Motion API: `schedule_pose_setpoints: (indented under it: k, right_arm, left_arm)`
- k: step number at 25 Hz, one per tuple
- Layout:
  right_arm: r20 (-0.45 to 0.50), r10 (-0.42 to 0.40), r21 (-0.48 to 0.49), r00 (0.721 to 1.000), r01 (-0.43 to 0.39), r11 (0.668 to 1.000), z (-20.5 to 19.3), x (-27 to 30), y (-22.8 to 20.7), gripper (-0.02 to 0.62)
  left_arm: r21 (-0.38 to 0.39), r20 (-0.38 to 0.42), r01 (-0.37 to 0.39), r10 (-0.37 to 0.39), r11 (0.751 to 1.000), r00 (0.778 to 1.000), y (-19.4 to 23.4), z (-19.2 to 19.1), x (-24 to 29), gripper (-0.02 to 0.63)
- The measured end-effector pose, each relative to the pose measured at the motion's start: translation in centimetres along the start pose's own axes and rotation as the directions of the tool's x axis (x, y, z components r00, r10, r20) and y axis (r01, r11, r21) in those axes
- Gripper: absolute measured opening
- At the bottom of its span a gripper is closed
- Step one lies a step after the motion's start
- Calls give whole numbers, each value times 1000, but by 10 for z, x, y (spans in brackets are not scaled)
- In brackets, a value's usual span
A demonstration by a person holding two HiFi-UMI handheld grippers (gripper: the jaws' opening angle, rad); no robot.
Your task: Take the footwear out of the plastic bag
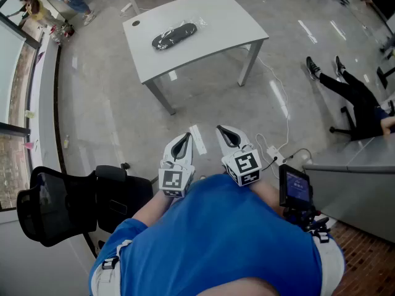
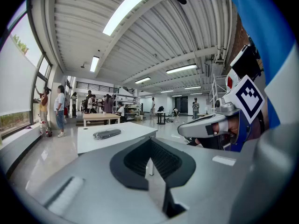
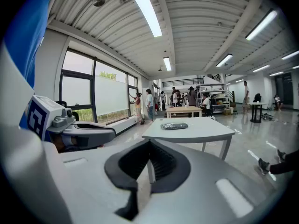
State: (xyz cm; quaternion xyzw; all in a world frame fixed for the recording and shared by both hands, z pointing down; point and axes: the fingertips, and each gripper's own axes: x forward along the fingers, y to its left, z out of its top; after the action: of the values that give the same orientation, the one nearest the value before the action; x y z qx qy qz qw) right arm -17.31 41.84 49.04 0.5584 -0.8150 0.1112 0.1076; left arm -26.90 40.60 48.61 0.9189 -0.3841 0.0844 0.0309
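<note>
Plainly, found the task not yet started. Noted the plastic bag (image 1: 185, 31) lying flat near the middle of the white table (image 1: 213, 14), with the dark footwear (image 1: 170, 39) visible inside it through the clear film. Located the table well ahead across open floor, far out of reach. Recorded the left gripper (image 1: 184, 139) and the right gripper (image 1: 226, 131) held side by side close against the body, apart from each other, jaws fully together on each, nothing between them. Judged every step outstanding: approaching the table, steadying or lifting the bag, finding its mouth, drawing the footwear clear. Could not determine from this range whether the bag was sealed or open-ended.
</note>
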Motion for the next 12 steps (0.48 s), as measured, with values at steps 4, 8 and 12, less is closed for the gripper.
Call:
schedule_pose_setpoints:
  k: [4,8,12]
  right_arm:
    - [6,11,3,1000,-11,1000,10,17,-37,3]
    - [10,34,0,999,-34,999,22,33,-78,3]
    - [16,56,-1,998,-56,998,37,46,-121,3]
  left_arm:
    - [8,-3,-11,11,1000,1000,1,9,40,6]
    - [19,1,-19,19,1000,1000,-4,25,86,6]
    - [24,14,-34,33,999,999,-11,47,133,6]
